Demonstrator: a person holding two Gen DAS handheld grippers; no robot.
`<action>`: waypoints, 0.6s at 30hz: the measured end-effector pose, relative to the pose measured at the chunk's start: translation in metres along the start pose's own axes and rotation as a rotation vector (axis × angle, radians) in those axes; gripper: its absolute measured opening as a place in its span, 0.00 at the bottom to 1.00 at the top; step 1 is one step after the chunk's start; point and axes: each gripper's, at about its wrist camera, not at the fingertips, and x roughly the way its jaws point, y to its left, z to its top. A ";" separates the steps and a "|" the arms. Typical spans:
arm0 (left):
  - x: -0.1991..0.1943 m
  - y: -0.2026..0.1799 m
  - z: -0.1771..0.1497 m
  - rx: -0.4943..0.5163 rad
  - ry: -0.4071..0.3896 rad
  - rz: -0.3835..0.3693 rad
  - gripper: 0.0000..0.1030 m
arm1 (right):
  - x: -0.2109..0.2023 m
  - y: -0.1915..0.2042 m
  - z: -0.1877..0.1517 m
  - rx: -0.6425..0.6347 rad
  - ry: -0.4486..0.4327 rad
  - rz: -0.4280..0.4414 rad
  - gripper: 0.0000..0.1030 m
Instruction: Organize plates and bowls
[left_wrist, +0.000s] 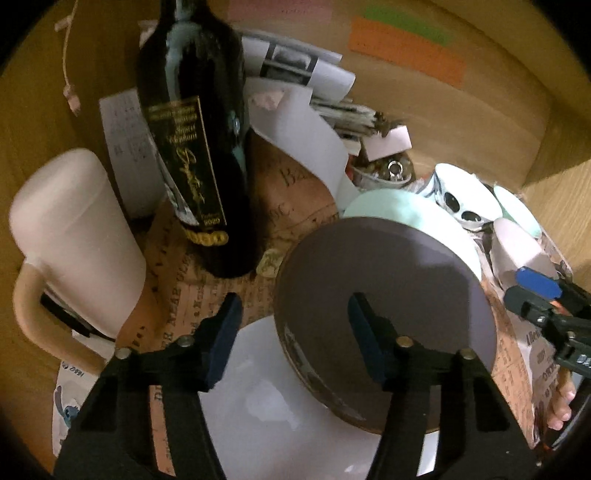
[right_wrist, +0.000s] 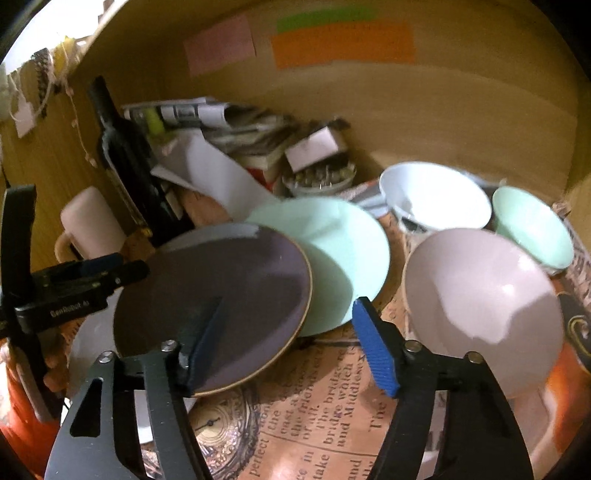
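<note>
A dark purple-grey plate (left_wrist: 388, 295) (right_wrist: 229, 288) lies tilted over a mint plate (left_wrist: 384, 206) (right_wrist: 332, 251) and a white plate (left_wrist: 266, 387). My left gripper (left_wrist: 291, 306) is open above the dark plate's left rim, one finger over the plate and one outside it. My right gripper (right_wrist: 290, 306) is open over the plate's right rim, with nothing pinched. Each gripper also shows from the side in the other view: right gripper (left_wrist: 528, 295), left gripper (right_wrist: 125, 267). To the right stand a pink bowl (right_wrist: 480, 302), a white patterned bowl (right_wrist: 436, 195) and a mint bowl (right_wrist: 532, 225).
A dark wine bottle (left_wrist: 195, 147) and a pink mug (left_wrist: 74, 240) stand at the left. Loose papers (left_wrist: 295, 122) and a small jar (right_wrist: 317, 177) crowd the back. Wooden walls close in behind and at both sides. A newsprint mat (right_wrist: 314, 406) covers the surface.
</note>
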 end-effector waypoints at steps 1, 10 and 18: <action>0.001 0.002 0.000 -0.001 0.012 -0.008 0.51 | 0.004 0.000 -0.001 0.002 0.014 -0.001 0.55; 0.018 0.005 0.004 0.007 0.090 -0.040 0.36 | 0.026 -0.003 -0.005 0.036 0.079 0.041 0.42; 0.025 0.009 0.006 -0.008 0.134 -0.080 0.26 | 0.039 -0.006 -0.003 0.069 0.112 0.074 0.32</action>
